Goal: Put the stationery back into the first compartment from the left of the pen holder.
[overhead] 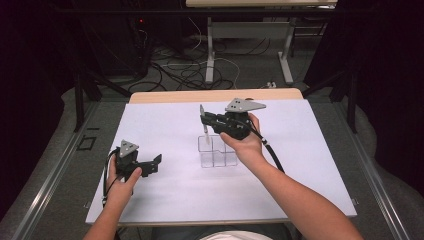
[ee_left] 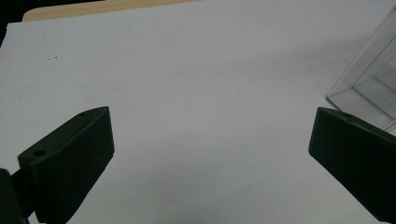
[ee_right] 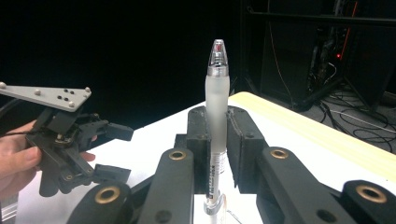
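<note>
Clamped upright between the two black jaws of the right gripper (ee_right: 217, 149), a frosted pen (ee_right: 217, 107) stands with its clear, red-tipped cap end pointing up and its lower end passing down between the pads. Seen from the high view, the same pen (overhead: 204, 122) hangs from the right gripper (overhead: 206, 121) just above a clear plastic organizer box (overhead: 216, 151) with several compartments, its lower tip over the box's left rear corner; whether the tip touches the box cannot be told. That box stands near the middle of a white sheet (overhead: 165, 200) covering the table, whose wooden edge (overhead: 215, 95) shows at the far side. Well apart to the left, the left gripper (overhead: 152, 165) rests low over the sheet, its jaws spread wide with nothing between them.
</note>
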The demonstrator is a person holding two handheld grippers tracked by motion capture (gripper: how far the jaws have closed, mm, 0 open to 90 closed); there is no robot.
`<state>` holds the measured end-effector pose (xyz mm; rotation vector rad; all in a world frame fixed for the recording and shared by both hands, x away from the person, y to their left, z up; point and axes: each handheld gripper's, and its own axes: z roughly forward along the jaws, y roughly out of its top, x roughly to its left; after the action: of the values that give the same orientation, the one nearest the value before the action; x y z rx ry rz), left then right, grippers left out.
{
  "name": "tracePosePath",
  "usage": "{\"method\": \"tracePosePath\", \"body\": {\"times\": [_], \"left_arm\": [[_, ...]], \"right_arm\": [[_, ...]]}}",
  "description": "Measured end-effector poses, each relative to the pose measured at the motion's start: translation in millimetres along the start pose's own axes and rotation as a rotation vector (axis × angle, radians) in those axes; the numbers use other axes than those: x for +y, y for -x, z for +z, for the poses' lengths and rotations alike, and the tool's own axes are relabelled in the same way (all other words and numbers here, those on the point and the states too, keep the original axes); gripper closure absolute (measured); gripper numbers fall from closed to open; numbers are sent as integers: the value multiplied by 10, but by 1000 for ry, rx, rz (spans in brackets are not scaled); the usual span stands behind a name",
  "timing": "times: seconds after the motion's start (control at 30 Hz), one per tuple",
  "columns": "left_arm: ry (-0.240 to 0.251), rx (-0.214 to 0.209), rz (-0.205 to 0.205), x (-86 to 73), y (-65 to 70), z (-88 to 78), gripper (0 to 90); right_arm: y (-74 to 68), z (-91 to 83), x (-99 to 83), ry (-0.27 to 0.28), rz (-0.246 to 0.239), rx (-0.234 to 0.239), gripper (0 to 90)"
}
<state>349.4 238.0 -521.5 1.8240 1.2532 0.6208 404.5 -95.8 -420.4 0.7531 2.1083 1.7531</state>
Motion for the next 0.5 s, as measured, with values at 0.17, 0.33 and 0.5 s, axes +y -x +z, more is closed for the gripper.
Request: {"method": "tracePosePath", "body": {"times": [0.17,0.33,0.5], "left_arm": [[0,-1,-1,0,0,-1,4],[-4,-1,-1,-3,-5,-2,4],[-4,-1,0,-4,-5,0,4]], "right_arm": [[-3,83,-63,-19,15,-2,800],[-1,132,-151,-48,20,-2,800],[8,149,-240,-78,29,0,799]]}}
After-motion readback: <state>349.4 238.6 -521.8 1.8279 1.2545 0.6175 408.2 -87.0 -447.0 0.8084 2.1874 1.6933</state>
